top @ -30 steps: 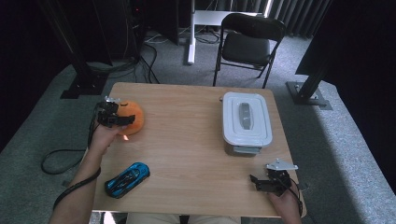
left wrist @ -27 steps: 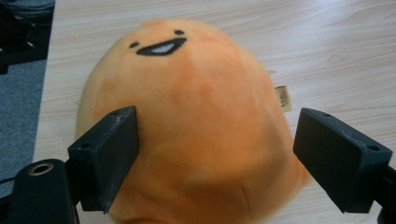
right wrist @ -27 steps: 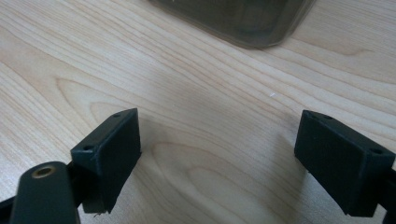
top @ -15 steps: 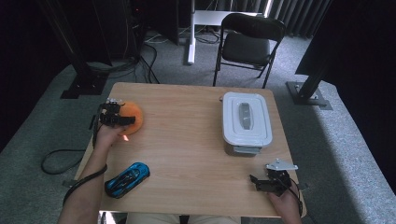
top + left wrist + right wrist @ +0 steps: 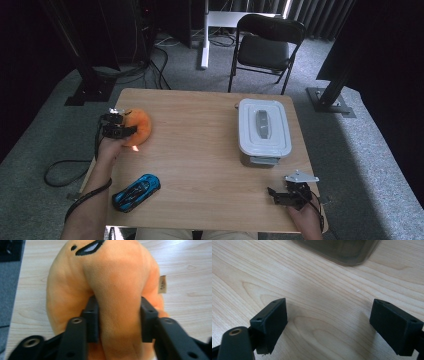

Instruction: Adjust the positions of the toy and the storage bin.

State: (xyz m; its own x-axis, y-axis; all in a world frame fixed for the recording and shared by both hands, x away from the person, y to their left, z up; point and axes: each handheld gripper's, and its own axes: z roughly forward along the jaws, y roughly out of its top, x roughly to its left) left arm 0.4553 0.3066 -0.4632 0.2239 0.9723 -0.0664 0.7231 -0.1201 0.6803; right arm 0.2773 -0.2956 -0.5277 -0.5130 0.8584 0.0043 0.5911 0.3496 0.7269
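An orange plush toy [image 5: 141, 128] with a black-and-white face mark lies near the table's left edge. My left gripper [image 5: 128, 126] is at its left side; its jaws have just been closing and now pinch a fold of the orange plush toy [image 5: 115, 272] between the pads [image 5: 92, 317]. In the left gripper view the left gripper [image 5: 120, 315] squeezes the soft body inward. My right gripper [image 5: 274, 194] rests low at the front right corner; the right gripper [image 5: 329, 322] stands open over bare wood.
A grey box with a latched lid [image 5: 263, 131] stands at the right; its dark lower wall [image 5: 342, 250] lies just beyond the right jaws. A blue toy car [image 5: 136, 192] sits front left. A black folding chair [image 5: 265, 47] stands behind the table [image 5: 200, 150].
The left jaws have closed onto the orange plush toy, which stays at the left edge. The right hand and the other objects have not moved.
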